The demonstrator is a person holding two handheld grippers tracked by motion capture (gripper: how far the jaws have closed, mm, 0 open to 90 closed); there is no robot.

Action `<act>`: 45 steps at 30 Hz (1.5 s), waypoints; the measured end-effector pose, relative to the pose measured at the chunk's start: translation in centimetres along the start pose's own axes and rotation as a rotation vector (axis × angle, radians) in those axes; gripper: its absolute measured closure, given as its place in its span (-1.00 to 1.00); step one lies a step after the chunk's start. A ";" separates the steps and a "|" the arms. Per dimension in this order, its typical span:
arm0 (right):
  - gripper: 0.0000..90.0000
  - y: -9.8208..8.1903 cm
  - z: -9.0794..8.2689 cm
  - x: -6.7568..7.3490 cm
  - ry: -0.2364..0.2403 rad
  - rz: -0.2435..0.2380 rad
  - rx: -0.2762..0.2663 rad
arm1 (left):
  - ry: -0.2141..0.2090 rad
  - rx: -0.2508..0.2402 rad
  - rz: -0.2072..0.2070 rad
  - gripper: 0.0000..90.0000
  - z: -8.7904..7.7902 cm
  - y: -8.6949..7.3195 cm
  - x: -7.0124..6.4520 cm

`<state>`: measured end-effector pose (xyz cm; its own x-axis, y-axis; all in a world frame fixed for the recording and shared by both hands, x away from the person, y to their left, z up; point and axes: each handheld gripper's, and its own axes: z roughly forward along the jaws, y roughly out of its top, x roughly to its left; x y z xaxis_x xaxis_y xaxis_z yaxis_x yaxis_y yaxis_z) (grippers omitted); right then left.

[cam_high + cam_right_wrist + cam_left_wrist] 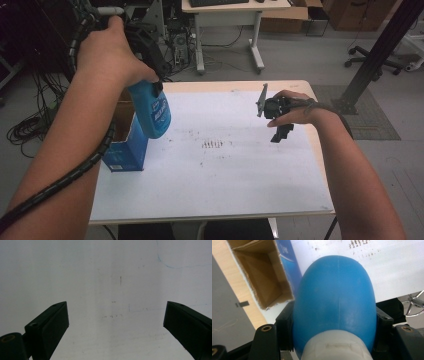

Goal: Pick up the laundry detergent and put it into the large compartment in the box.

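Above box [125, 150]: left gripper [150, 87] fingers clamp blue bottle [155, 112], cap cut off | right gripper [280, 131] fingers wide

I see a blue plastic bottle [154, 112] with a rounded body, a white collar at its neck and a label with white lettering on its side. It hangs neck up and slightly tilted in the air, its base above the open top of a blue cardboard box [125, 150]. That box stands upright at the left edge of the white surface [225, 175], flaps open, its brown inside bare as far as I can see.
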<state>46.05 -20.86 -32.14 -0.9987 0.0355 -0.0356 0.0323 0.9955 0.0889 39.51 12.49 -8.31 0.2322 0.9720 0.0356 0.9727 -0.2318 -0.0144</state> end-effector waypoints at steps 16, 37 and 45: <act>-0.87 -0.2 -0.1 -0.2 0.002 0.002 -0.002 | -0.002 -0.025 -0.193 -0.17 -3.1 -0.1 4.7; -0.86 0.4 -0.1 -0.3 0.007 0.002 0.011 | 0.026 -0.067 -0.334 -0.16 -2.9 -0.1 10.0; -0.87 0.7 -0.3 -0.2 0.001 -0.004 0.013 | 0.039 -0.085 -0.348 -0.16 -1.5 0.2 11.0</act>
<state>46.24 -20.23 -31.73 -0.9989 0.0314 -0.0352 0.0287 0.9967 0.0754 42.26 23.06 -6.41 -0.1146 0.9915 0.0618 0.9901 0.1090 0.0886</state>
